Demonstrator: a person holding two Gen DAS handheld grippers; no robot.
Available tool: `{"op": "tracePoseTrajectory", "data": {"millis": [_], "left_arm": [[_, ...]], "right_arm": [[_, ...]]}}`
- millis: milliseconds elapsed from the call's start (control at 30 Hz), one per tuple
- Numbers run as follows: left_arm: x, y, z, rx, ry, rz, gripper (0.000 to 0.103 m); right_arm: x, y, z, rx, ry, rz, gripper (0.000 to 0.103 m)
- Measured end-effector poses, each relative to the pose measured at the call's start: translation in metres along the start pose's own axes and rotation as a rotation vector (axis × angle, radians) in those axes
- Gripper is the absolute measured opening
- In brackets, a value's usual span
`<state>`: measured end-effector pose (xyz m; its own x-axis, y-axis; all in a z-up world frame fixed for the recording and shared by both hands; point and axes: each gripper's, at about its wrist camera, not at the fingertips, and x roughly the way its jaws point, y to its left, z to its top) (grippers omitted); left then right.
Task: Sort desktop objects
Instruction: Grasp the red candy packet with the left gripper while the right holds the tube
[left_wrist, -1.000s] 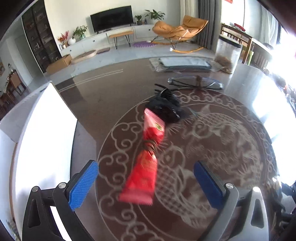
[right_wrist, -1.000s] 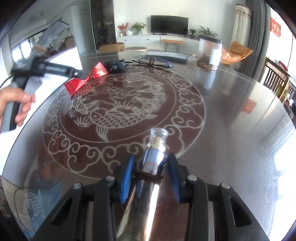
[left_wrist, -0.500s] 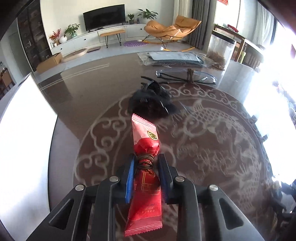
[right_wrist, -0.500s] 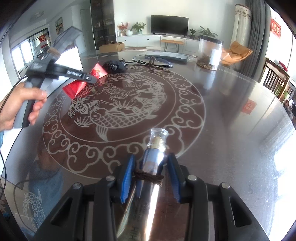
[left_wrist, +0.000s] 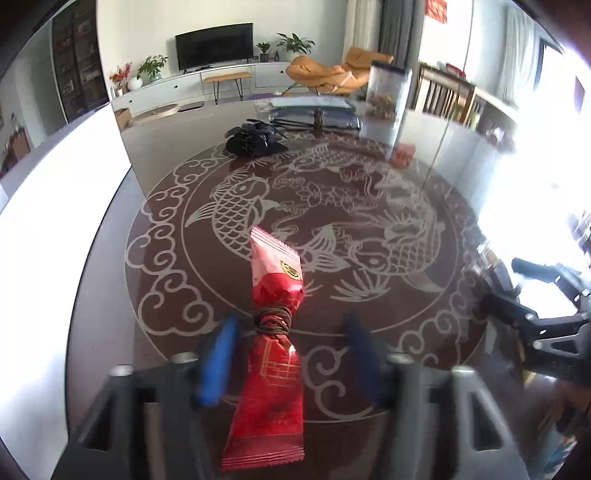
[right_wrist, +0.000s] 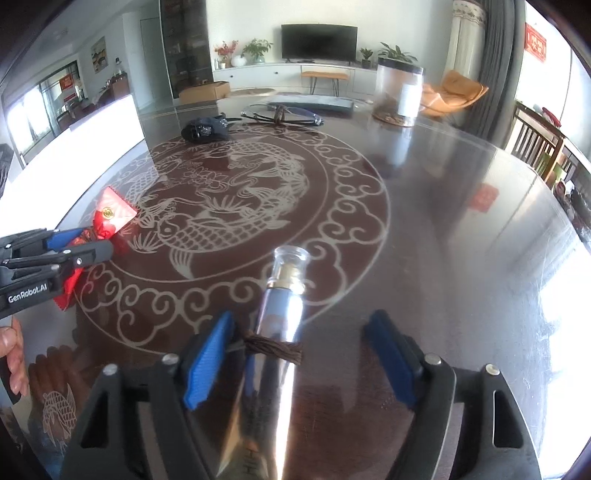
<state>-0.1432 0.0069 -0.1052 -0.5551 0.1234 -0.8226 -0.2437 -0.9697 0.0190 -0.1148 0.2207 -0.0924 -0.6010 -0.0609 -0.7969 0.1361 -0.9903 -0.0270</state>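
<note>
The red foil snack packet (left_wrist: 275, 354), cinched at its waist by a dark cord, lies flat on the glossy patterned bench (left_wrist: 369, 229), apparently just set down for sorting. The left gripper (left_wrist: 291, 354) straddles it, its blue fingers (left_wrist: 218, 362) spreading apart and clear of the foil. Beside it, the right gripper (right_wrist: 299, 362) releases a silver metal bottle with a clear cap (right_wrist: 277, 332), which rests on the bench; those fingers (right_wrist: 207, 362) are also opening. Farther off sit a black bundle (left_wrist: 255, 140), a pair of glasses (right_wrist: 280, 112) and 1 clear plastic canister (right_wrist: 399, 92), seemingly unsorted.
</note>
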Motion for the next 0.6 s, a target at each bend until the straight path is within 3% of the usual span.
{"op": "tracePoseTrajectory", "data": {"millis": [33, 167, 333, 600], "left_arm": [[0.001, -0.001, 0.000, 0.001, -0.001, 0.022, 0.097], [0.001, 0.011, -0.004, -0.039, 0.024, 0.009, 0.103], [0.004, 0.013, -0.004, -0.042, 0.026, 0.005, 0.103], [0.004, 0.013, -0.004, -0.042, 0.025, 0.006, 0.103]], "right_arm": [[0.000, 0.001, 0.000, -0.003, 0.001, -0.008, 0.082], [0.005, -0.006, 0.002, 0.027, 0.018, -0.005, 0.090], [0.010, -0.004, 0.005, 0.012, 0.044, 0.009, 0.103], [0.010, -0.004, 0.005, 0.011, 0.044, 0.009, 0.103]]}}
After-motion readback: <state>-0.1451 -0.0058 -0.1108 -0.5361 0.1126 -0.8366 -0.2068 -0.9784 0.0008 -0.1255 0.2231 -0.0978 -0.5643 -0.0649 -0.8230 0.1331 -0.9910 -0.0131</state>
